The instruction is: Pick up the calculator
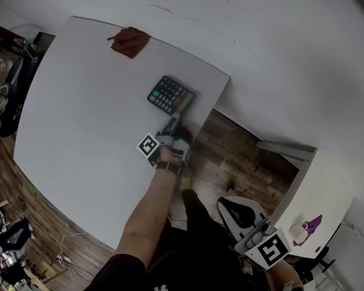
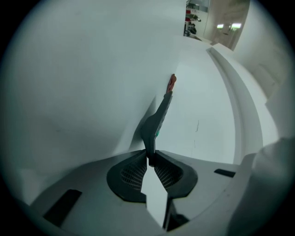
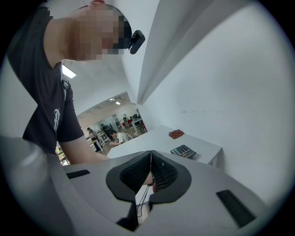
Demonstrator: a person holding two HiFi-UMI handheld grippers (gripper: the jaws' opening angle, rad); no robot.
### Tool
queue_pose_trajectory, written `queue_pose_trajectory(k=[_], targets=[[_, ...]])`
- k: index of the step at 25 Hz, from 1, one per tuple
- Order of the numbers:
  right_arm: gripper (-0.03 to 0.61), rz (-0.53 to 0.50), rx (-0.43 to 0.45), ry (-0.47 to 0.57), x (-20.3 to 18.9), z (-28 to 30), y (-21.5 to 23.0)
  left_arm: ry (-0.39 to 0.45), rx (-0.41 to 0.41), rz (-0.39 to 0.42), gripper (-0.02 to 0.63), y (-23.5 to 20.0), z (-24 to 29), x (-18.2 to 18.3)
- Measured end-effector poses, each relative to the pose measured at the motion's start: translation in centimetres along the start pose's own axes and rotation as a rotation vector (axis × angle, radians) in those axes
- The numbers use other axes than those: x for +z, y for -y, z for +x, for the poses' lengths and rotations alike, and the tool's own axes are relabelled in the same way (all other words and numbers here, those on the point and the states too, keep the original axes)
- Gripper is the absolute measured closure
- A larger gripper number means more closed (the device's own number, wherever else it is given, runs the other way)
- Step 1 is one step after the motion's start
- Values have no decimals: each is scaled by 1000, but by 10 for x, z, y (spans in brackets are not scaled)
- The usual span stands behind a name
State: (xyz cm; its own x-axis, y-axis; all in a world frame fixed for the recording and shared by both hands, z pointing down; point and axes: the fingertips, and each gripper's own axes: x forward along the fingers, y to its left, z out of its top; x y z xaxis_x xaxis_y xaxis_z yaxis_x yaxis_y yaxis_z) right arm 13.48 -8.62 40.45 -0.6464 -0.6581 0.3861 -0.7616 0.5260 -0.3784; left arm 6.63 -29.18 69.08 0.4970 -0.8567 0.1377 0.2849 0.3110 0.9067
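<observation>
Left gripper [image 1: 176,118] jaws pinching calculator [image 1: 170,94] edge, on table [image 1: 81,120]

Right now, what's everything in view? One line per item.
calculator: 1, dark with a green key, near the table's right edge
cloth-like thing: 1, reddish brown, at the table's far edge
table: 1, white, centre
side table: 1, white, lower right
small thing: 1, purple, on the side table, too small to identify
floor: wood, brown, around both tables
left gripper: 1, grey, shut on the calculator's near edge
right gripper: 1, grey, shut and empty, low by the side table
forearm: 1, reaching to the table behind the left gripper
</observation>
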Motion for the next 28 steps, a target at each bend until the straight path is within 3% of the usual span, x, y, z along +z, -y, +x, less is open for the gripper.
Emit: queue_pose_trajectory(k=[16,28], targets=[[565,-7,61,43,3,14,-14,-175,-32,192,569,51,-47,-44],[565,8,102,103,16,13,-61,-288,-122,323,569,120,-144,-79]])
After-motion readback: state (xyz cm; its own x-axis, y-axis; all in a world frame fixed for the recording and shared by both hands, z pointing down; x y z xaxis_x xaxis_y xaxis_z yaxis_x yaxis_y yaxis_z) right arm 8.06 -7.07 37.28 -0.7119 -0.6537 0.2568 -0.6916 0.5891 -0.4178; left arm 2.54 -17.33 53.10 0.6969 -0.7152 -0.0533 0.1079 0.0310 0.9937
